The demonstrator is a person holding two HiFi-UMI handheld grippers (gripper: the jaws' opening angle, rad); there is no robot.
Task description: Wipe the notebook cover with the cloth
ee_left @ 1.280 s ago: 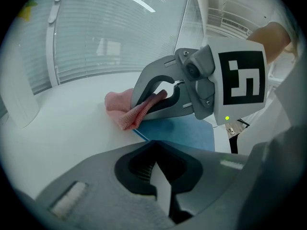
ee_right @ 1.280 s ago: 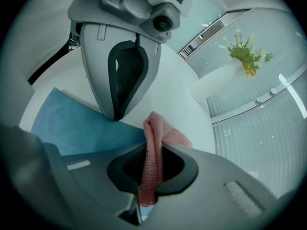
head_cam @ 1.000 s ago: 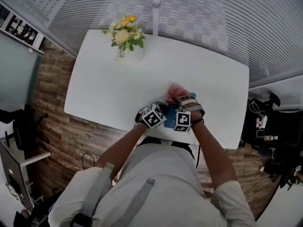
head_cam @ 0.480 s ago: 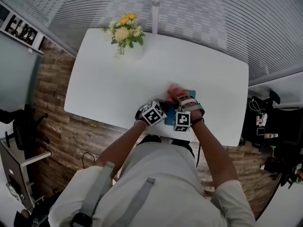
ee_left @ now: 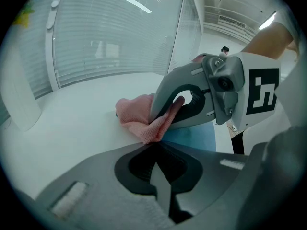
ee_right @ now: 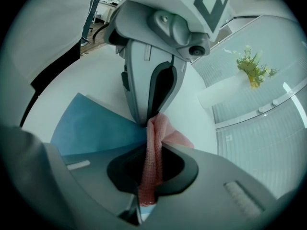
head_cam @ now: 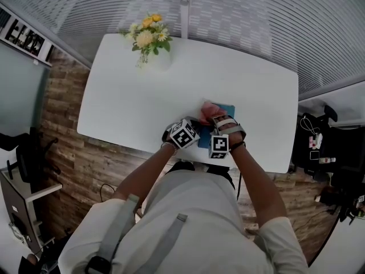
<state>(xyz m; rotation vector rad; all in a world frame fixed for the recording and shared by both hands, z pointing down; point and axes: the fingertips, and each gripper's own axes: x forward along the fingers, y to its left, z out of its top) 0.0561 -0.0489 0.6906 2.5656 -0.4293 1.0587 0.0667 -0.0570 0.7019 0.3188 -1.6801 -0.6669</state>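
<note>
A white table (head_cam: 125, 96) stands on a wood floor beside striped glass walls, with flowers (head_cam: 149, 36) at its far corner. The blue notebook (ee_right: 91, 128) lies near the front edge. The pink cloth (ee_left: 134, 116) is bunched at its far left corner, partly over the cover and partly on the table. The right gripper (ee_left: 160, 119) pinches a fold of the cloth, which runs up between its jaws. The left gripper (ee_right: 143, 119) has its jaws pressed together on nothing, and its tip is down at the notebook's edge just beside the cloth, seemingly steadying the book. The wiping looks under way, at one end of a stroke. Next, the cloth should be dragged across the bare blue cover toward the person, kept flat and pressed down, while the left tip holds the book from sliding
</note>
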